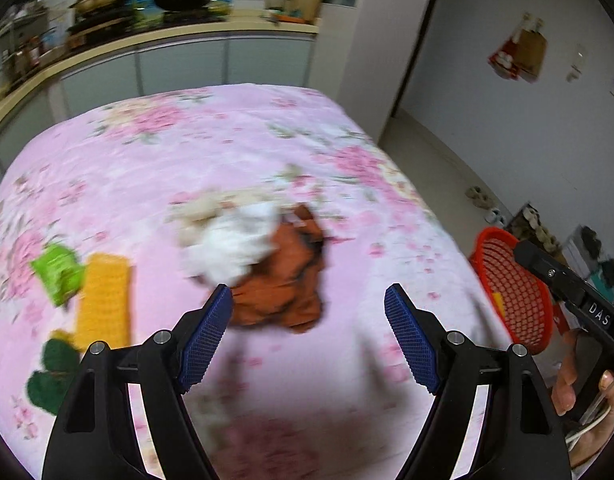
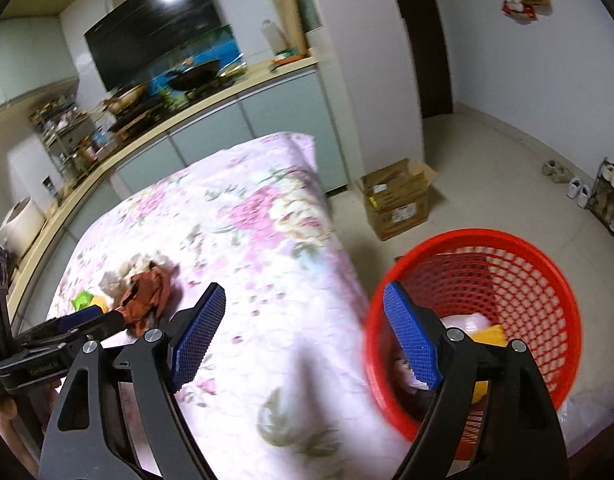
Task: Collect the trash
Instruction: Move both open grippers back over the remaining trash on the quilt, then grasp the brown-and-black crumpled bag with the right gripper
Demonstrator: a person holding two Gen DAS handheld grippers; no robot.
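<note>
Trash pile (image 1: 263, 256) mid-cloth (image 1: 187, 152): white wad on top of a crumpled brown wrapper, all blurry. Left of the pile, a green packet (image 1: 59, 274) touching a yellow pack (image 1: 103, 300), something dark green (image 1: 53, 376) nearer the camera. Left gripper (image 1: 309, 300) just short of the pile, jaws wide apart, nothing between them. Right of the pile, off the cloth edge, red basket (image 2: 507, 280) with some yellow and pale stuff inside already. Right gripper (image 2: 305, 298) spread wide too, empty, one finger over the basket rim.

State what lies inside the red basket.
In the red basket: a yellow item and something pale pink. The right gripper hides the rest.
</note>
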